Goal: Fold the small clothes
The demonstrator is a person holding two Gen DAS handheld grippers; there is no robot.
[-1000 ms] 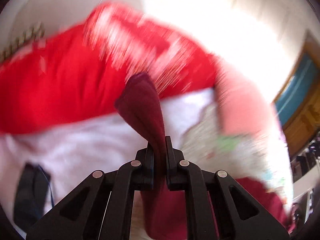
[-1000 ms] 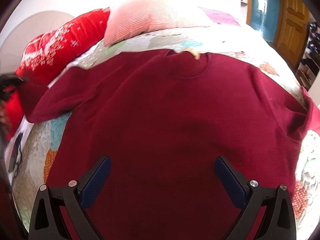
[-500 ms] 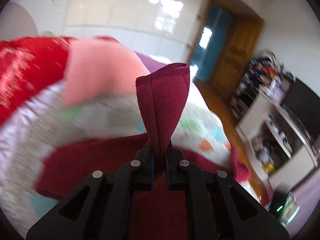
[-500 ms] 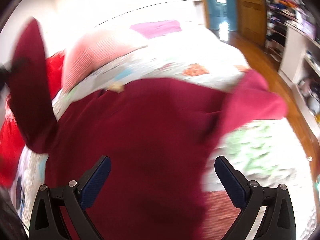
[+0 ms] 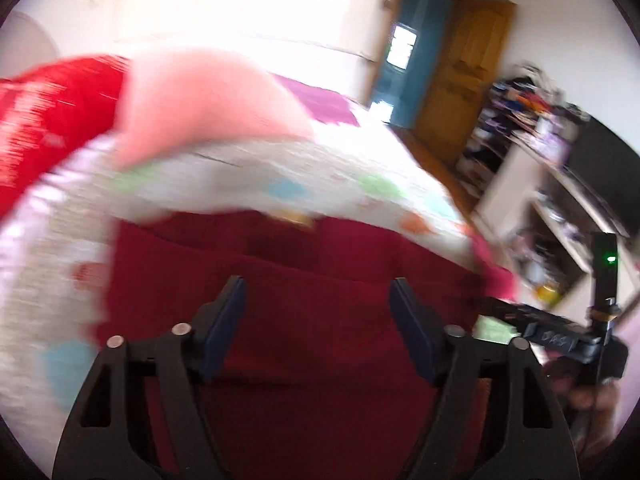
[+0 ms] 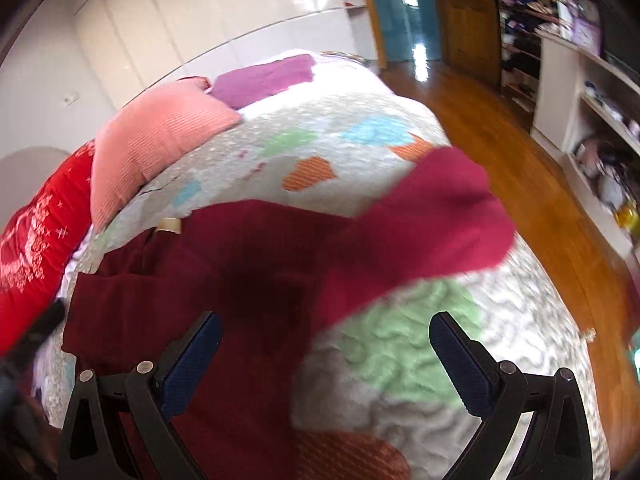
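Note:
A dark red sweatshirt (image 5: 304,344) lies flat on the patchwork quilt (image 5: 248,184). My left gripper (image 5: 318,284) hovers over the sweatshirt's body with its jaws opening wide and nothing between them. The left sleeve (image 6: 132,308) lies folded in across the body. My right gripper (image 6: 325,318) stands open above the sweatshirt's right edge. Nothing is between its blue pads (image 6: 460,364). The right sleeve (image 6: 432,216) sticks out to the right over the quilt (image 6: 400,344), blurred. The right gripper's black housing (image 5: 568,344) shows at the right edge of the left wrist view.
A pink pillow (image 6: 156,136), a red pillow (image 6: 36,240) and a purple cloth (image 6: 264,78) lie at the head of the bed. To the right of the bed there are a wooden floor (image 6: 520,168), cluttered white shelves (image 6: 592,92) and a wooden door (image 5: 460,80).
My left gripper swung the pinched sleeve over the sweatshirt and let go; its jaws went from shut to wide. My right gripper moved right, toward the other sleeve.

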